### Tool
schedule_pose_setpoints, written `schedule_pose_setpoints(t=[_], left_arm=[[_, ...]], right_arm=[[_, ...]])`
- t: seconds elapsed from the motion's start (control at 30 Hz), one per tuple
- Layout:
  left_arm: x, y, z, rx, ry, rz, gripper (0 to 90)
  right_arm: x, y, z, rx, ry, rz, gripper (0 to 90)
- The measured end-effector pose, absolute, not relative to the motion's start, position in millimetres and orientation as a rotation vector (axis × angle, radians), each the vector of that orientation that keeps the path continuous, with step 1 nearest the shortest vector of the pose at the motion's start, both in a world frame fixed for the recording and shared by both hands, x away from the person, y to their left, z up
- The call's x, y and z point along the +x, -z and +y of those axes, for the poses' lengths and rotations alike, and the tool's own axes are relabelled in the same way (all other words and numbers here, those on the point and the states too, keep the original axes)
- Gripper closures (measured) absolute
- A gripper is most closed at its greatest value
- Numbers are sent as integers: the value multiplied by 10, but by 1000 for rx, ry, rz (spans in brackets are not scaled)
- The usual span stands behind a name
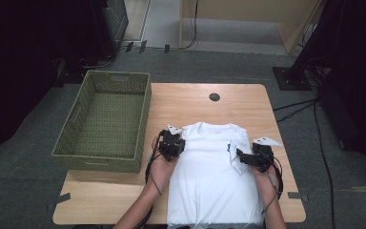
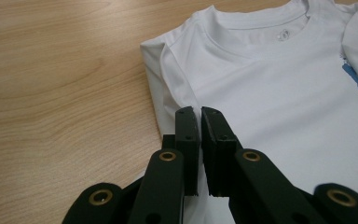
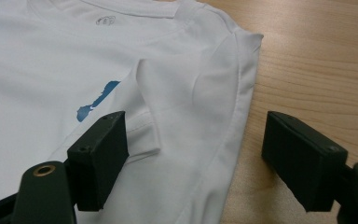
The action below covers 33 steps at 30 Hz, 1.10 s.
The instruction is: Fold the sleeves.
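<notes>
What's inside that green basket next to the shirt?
The green basket looks empty: its woven floor and inner walls show bare. The strip of floor just behind its near wall is hidden from the camera. The white shirt lies beside it on the table.

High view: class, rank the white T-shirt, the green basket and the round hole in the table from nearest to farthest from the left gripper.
1. White T-shirt, right beside the left gripper.
2. Green basket, off to its left.
3. Round hole, up toward the table's far edge.
</notes>
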State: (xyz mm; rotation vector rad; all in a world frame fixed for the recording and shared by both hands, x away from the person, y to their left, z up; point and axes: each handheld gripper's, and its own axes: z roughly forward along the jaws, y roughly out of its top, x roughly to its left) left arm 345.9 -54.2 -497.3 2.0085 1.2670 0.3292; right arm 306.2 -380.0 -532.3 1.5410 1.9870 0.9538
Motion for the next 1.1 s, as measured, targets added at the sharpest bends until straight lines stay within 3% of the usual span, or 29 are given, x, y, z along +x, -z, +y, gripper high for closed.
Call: schedule_pose_setpoints(t=[0.8,1.1], left_arm=[[3544,5034,-744,2020,-276,1248,851],[3526,5020,-781,1999,-227,1214,761]], right_arm=[[3066,5325,-3797,1531,-948,1990,226],[3068,5325,-3797,1528,-947,1991,226]])
